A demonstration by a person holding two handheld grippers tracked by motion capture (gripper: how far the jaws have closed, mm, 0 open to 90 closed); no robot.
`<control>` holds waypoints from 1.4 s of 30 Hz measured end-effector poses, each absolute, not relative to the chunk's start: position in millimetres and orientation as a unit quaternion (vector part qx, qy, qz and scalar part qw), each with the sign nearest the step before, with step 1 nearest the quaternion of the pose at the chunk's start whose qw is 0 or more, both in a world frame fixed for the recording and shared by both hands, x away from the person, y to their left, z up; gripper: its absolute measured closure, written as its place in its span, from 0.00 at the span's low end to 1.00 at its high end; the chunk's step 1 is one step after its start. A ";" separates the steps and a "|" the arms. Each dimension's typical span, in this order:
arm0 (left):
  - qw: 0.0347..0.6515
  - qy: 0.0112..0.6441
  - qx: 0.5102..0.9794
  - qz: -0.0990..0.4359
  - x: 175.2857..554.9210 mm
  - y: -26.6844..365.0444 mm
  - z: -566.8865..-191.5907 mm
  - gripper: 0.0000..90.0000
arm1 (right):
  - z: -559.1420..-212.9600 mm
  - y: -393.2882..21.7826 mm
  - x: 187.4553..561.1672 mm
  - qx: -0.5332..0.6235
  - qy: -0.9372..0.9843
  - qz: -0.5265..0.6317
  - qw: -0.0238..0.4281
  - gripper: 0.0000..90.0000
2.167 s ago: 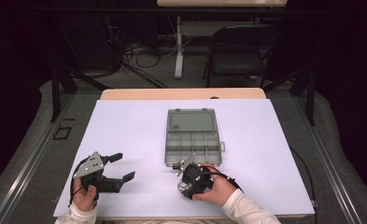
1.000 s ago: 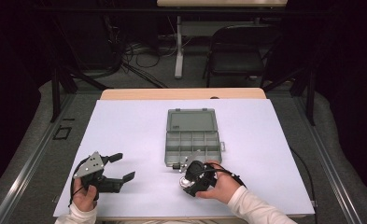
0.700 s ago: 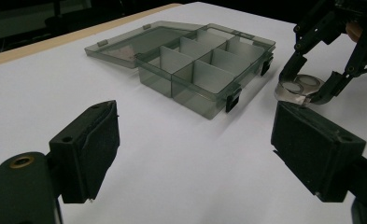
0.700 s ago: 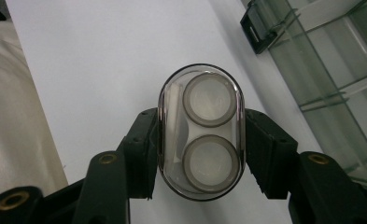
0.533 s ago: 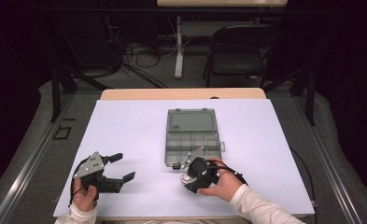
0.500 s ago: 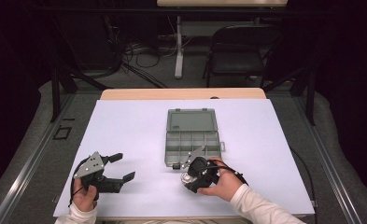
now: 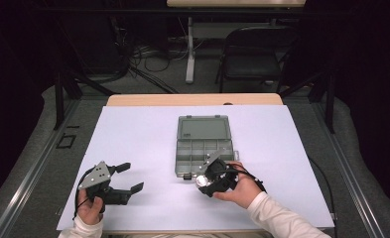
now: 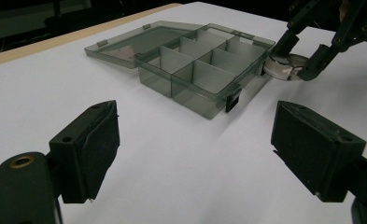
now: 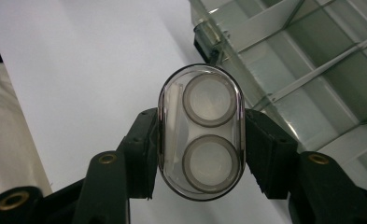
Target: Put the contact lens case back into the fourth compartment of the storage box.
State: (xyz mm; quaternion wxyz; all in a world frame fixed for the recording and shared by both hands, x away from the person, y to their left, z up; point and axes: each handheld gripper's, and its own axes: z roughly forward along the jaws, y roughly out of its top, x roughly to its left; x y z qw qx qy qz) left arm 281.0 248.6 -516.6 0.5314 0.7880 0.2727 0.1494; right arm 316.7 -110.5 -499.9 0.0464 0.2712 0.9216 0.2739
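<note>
From above, my right tool [image 7: 213, 174] works beside the open grey compartment box [image 7: 203, 145] on the white tabletop [image 7: 133, 134]. Left tool's view: its jaws gape, idle. Right tool's view: clenched across the clear oval capsule [image 9: 201, 131], light, slick, rigid I'd say; flanks suit.

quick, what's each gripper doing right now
Left gripper: open, holding nothing.
Right gripper: shut on the clear oval plastic case with two round white wells.
</note>
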 end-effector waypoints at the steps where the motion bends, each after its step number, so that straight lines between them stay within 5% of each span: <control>1: 0.531 0.273 0.788 0.149 281.0 248.6 -516.7 0.18 | -499.3 -111.7 317.9 0.273 0.920 0.278 0.048 0.54; 42: 0.530 0.275 0.788 0.150 281.8 247.9 -517.3 0.18 | -486.1 -152.3 372.5 0.358 0.876 0.310 0.092 0.54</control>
